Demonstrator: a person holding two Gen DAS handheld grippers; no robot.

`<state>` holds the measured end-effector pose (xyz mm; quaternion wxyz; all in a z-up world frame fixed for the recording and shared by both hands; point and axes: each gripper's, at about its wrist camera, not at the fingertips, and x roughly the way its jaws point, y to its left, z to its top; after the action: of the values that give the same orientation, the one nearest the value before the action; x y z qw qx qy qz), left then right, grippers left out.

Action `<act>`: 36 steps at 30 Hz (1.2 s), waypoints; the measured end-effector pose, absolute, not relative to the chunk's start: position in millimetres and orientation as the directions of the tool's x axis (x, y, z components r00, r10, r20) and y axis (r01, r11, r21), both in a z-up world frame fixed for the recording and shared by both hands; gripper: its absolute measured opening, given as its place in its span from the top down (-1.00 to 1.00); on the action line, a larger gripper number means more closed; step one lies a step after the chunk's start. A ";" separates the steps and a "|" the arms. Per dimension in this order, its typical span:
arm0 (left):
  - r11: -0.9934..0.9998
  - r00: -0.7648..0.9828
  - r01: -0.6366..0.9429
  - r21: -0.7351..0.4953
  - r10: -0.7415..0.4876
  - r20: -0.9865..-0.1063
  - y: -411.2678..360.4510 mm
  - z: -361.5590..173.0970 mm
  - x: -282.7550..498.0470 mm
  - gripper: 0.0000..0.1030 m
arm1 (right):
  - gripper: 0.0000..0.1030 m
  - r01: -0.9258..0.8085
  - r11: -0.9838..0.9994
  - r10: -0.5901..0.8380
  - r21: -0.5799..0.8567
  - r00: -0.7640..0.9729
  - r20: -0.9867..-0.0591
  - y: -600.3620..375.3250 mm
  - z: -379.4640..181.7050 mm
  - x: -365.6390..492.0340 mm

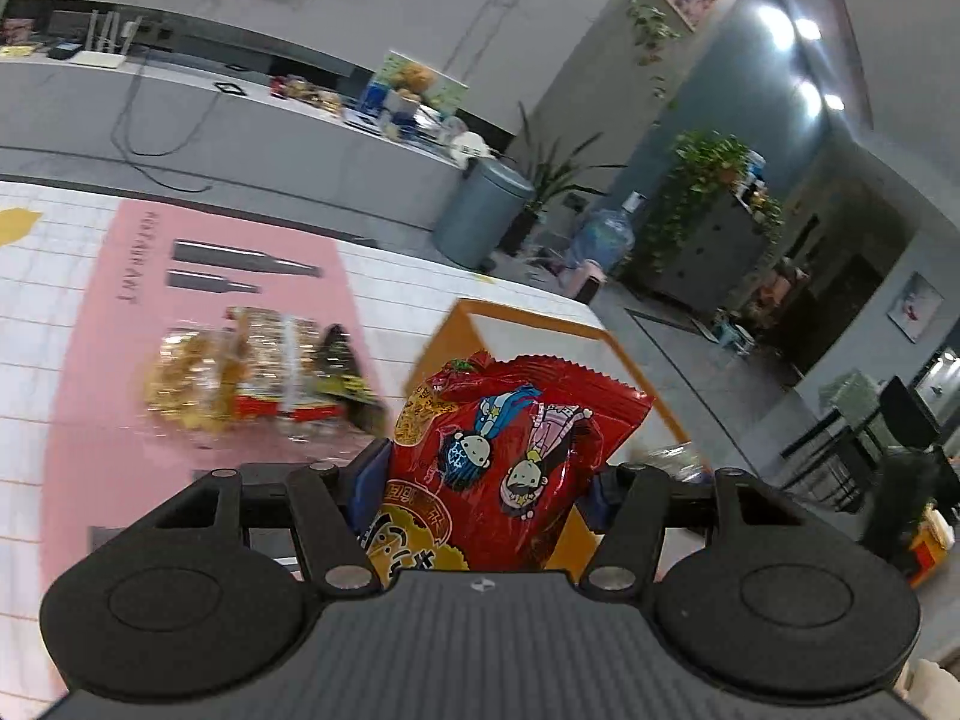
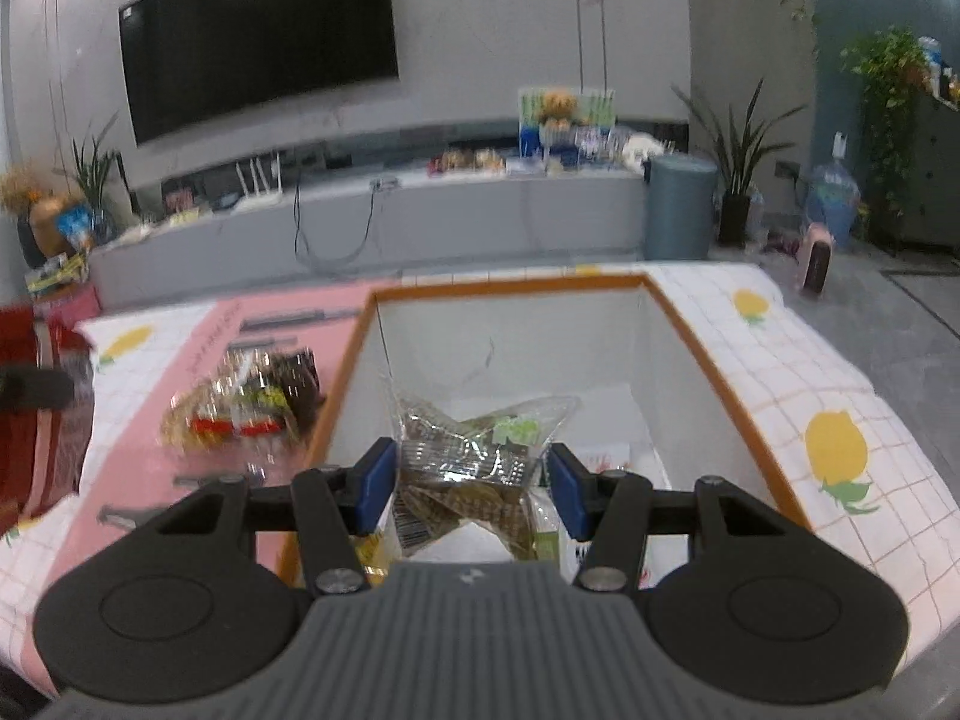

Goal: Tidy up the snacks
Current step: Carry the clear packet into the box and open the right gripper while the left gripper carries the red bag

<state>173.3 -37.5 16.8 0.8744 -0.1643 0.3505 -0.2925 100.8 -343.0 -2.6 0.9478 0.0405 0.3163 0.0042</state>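
While my left gripper [image 1: 480,480] clamps the red bag [image 1: 510,450], my right gripper [image 2: 473,483] grips a clear packet [image 2: 474,456] over the box [image 2: 708,360]. Next I'd judge: release it inside, then bring the bag over.

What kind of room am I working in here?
Probably a living room or office lounge: a big wall television, a long low console beneath it, and potted plants beside a water jug.

Glossy foil red snack bag [image 1: 510,450], crinkly clear plastic packet [image 2: 474,468]
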 end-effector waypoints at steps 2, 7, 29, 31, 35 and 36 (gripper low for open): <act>0.763 0.573 0.412 -0.498 -0.642 -0.509 -48.0 17.3 177.0 -0.36 | -0.04 0.006 0.997 0.047 0.081 0.778 -0.627 -346.1 -7.0 105.5; 0.729 0.550 0.453 -0.513 -0.681 -0.483 -74.1 18.5 184.4 -0.36 | -0.04 0.004 0.995 0.061 0.095 0.741 -0.669 -356.3 -12.9 114.8; 0.676 0.488 0.506 -0.535 -0.736 -0.469 -134.6 14.9 197.7 -0.36 | -0.34 0.172 0.975 -0.021 0.139 0.700 -0.714 -389.6 -14.5 114.0; 0.673 0.485 0.515 -0.531 -0.739 -0.467 -140.7 17.2 198.6 -0.36 | -0.47 0.174 0.969 -0.009 0.176 0.734 -0.679 -393.0 -8.4 107.5; 0.676 0.482 0.528 -0.515 -0.737 -0.474 -155.9 17.3 201.0 -0.36 | -0.71 0.183 0.948 0.008 0.261 0.805 -0.594 -400.9 7.5 95.1; 0.674 0.478 0.531 -0.514 -0.739 -0.476 -159.2 16.4 201.8 -0.36 | -0.72 0.183 0.945 0.007 0.272 0.819 -0.574 -402.9 10.9 92.5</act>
<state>201.8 -159.2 16.4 0.8465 -0.1497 0.3472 -0.3748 92.5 -402.9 10.9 0.9402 0.1595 0.2974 -0.0467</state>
